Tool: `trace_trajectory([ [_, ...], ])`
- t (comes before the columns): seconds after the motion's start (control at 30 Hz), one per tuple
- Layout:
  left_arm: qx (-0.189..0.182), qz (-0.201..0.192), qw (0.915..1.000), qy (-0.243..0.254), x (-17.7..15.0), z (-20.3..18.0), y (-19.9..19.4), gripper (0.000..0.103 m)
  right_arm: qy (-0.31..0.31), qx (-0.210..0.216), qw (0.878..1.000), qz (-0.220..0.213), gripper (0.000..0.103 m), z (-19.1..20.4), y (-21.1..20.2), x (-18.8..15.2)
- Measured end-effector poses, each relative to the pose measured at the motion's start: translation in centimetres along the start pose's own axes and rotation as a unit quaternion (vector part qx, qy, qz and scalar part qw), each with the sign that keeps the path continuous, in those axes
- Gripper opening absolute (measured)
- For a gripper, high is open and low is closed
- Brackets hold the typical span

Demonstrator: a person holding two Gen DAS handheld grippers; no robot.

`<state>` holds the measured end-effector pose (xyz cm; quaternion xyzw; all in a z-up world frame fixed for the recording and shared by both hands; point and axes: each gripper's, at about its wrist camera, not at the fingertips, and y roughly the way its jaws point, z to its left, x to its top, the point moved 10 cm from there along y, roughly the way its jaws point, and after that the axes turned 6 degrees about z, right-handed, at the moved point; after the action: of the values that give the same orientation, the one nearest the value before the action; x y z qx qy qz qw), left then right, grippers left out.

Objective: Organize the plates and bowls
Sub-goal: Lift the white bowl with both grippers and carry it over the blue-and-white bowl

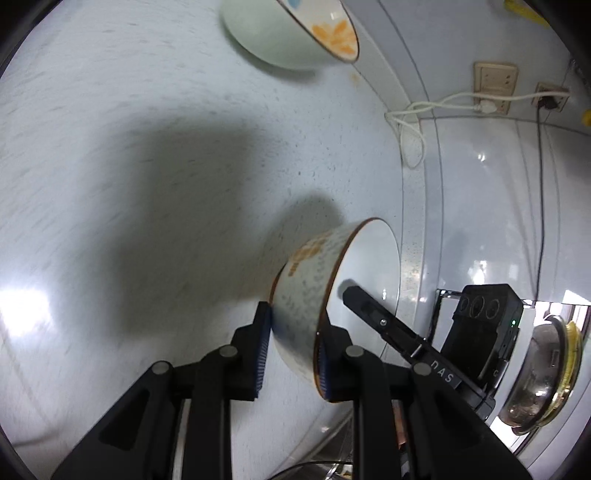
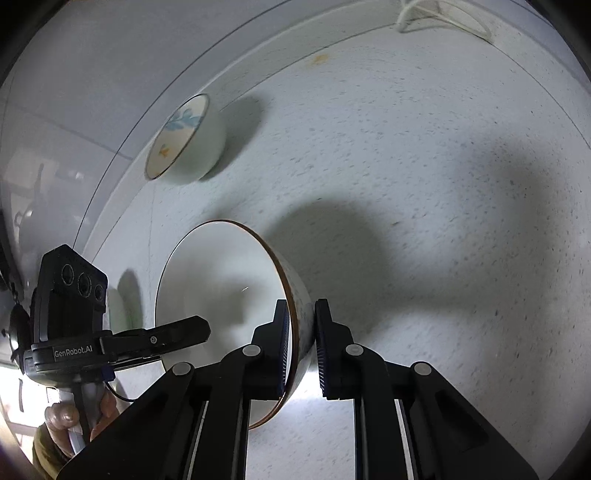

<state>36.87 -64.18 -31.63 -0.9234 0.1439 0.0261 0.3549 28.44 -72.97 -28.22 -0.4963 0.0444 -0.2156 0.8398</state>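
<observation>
Left wrist view: left gripper [image 1: 293, 347] is closed narrow on the wall of the speckled bowl [image 1: 314, 291], one pad outside, one pad inside the rim. Bowl sits at centre, just above the fingers. A second gripper's finger reaches into the bowl from 4 o'clock. Floral bowl [image 1: 291, 33] stands well apart at 12 o'clock on the countertop [image 1: 147, 110]. Steel pot [image 1: 535, 373] at 4 o'clock, near the wall. Wall sockets [image 1: 495, 83] and a white cable at 1 o'clock.

Right wrist view: right gripper [image 2: 301, 347] is pinched almost shut on the opposite side of the same speckled bowl [image 2: 221, 295], rim wall between the pads. The other gripper enters the bowl from 8 o'clock, held by a hand [image 2: 74, 421] at 7 o'clock. Floral bowl [image 2: 184, 140] sits at 11 o'clock near the wall edge, untouched.

Progress, judged: early. Both grippers grip one bowl; whether it rests on the counter or is lifted, I cannot tell. Two bowls are not yet stacked. No plates in view. Likely remaining: nest the bowls.
</observation>
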Motion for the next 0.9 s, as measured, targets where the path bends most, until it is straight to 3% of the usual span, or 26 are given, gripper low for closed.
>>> trace_trajectory([
  [0.27,-0.03,-0.048,0.9983,-0.016,-3.2,1.7,-7.6,0.021,-0.046,0.002,0.999,-0.004,0.013,7.4,-1.3,-2.1],
  [0.47,-0.035,-0.093,0.9948,-0.019,-4.5,4.5,-16.5,0.021,-0.096,0.008,0.995,-0.002,0.013,16.1,-0.8,-3.8],
  [0.67,-0.01,-0.148,0.9883,-0.037,-4.6,9.6,-25.6,0.021,-0.139,0.04,0.989,0.015,0.013,25.6,3.4,-4.8],
  [0.9,0.013,-0.158,0.9844,-0.077,-3.9,16.6,-28.8,0.021,-0.151,0.051,0.985,0.061,0.013,29.8,9.8,-6.0],
])
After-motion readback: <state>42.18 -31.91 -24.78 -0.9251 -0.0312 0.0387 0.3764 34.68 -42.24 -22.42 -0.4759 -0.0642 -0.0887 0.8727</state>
